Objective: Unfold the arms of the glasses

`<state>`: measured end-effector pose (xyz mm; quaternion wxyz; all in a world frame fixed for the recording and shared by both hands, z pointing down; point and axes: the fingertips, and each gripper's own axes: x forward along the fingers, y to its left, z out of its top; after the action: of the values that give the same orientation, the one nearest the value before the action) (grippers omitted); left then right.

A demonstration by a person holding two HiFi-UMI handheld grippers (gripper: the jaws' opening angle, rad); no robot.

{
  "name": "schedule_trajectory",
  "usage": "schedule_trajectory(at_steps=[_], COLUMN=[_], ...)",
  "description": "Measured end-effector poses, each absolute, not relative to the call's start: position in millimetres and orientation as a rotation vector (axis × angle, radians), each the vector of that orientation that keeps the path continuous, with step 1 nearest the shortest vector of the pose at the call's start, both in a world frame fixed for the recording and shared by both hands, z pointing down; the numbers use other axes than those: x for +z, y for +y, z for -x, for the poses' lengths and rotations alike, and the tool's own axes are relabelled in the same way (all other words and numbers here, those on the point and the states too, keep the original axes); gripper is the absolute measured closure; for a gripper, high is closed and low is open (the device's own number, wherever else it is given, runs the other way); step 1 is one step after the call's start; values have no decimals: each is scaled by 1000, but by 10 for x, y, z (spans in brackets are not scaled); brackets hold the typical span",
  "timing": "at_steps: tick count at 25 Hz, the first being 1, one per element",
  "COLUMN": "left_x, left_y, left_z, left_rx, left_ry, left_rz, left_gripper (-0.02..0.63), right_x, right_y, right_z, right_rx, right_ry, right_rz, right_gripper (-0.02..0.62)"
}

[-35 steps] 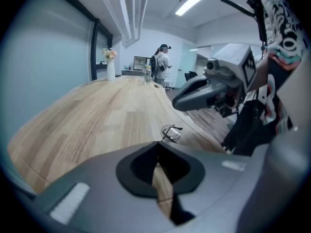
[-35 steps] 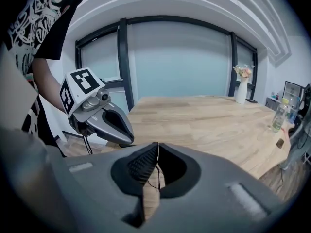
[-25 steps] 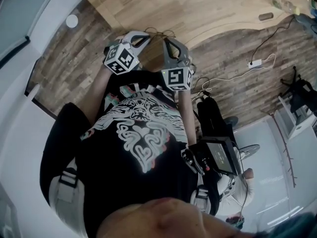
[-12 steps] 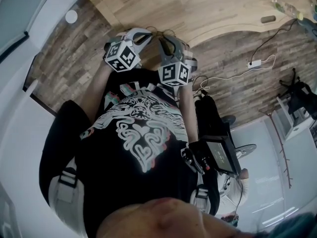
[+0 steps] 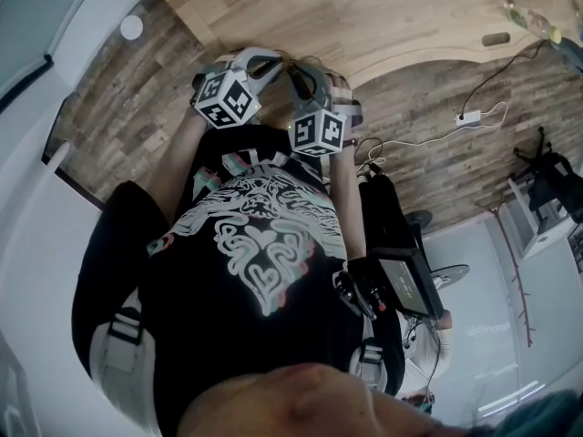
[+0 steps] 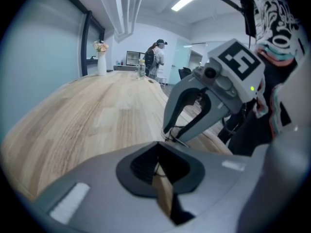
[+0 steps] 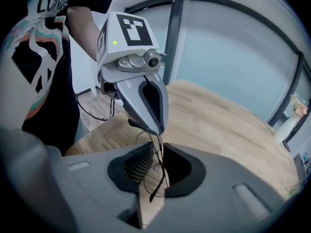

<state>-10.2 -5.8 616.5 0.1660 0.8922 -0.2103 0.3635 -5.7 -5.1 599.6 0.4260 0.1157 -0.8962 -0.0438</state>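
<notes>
At the left, the left hand-held gripper [image 6: 158, 147] has its jaws drawn narrow, and from the right gripper view its tip pinches the end of one dark arm of the glasses [image 7: 143, 126]. The glasses hang in the air between the two tools, just above the near edge of the wooden counter [image 7: 218, 125] and not resting on it. At the right, the right hand-held gripper [image 7: 158, 147] is also nearly closed, gripping the thin wire frame that runs down between its pads. The unfolding looks to be under way: the pinched arm seems swung partly away from the frame. Whether the other arm is open is too fine to tell, so it probably remains to be done.
</notes>
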Motion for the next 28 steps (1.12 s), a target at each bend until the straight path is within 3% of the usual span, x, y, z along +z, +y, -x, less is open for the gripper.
schedule_trajectory(at_steps=[5,7,22,28], left_x=[6158,6163,6198,6319], left_y=[-84,-83,-94,-10], left_z=[105,111,134,159], left_rx=[1039,1039,1097,1368], left_ry=[-595,-593,-542,-395], left_rz=[-2542,-2539,-2573,-2627], left_gripper=[617,617,617,617], right_x=[5978,5964,5711,5642], right_y=[-70,-74,-106,-23], right_z=[92,103,21,-25], right_rx=[-136,-155,-129,-90], right_ry=[-2242,-2248,-2385,-2442], right_rz=[-277,-280,-383,-426], right_gripper=[543,595,597,597])
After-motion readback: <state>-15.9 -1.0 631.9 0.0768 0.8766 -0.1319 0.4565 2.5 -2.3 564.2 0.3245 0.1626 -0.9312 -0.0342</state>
